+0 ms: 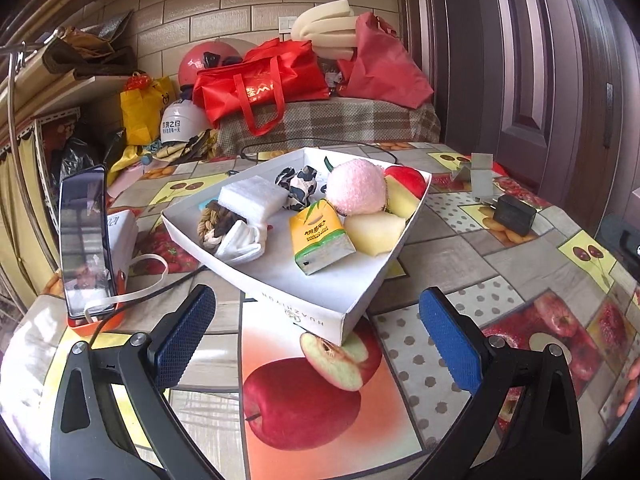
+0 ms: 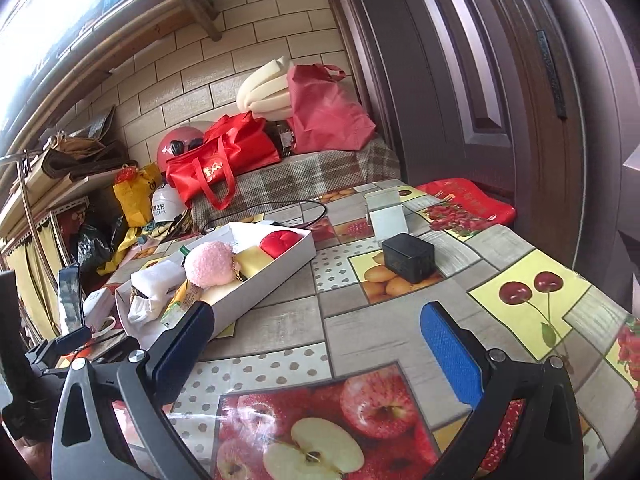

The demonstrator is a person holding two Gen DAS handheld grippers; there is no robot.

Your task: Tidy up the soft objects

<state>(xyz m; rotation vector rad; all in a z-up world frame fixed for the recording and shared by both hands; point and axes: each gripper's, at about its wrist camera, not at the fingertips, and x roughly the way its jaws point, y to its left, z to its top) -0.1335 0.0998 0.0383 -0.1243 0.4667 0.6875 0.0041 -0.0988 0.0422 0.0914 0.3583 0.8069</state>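
A white cardboard tray sits on the table and holds soft objects: a pink fluffy ball, a white sponge, a black-and-white scrunchie, a yellow tissue pack, white socks, a rope knot, and red and pale yellow foam pieces. My left gripper is open and empty just in front of the tray. My right gripper is open and empty over the table, right of the tray; the pink ball shows there too.
A phone stands on an orange holder at the left with a white cable. A black charger and a small white stand sit on the fruit-print tablecloth. Red bags, helmets and foam are piled behind. A brown door is on the right.
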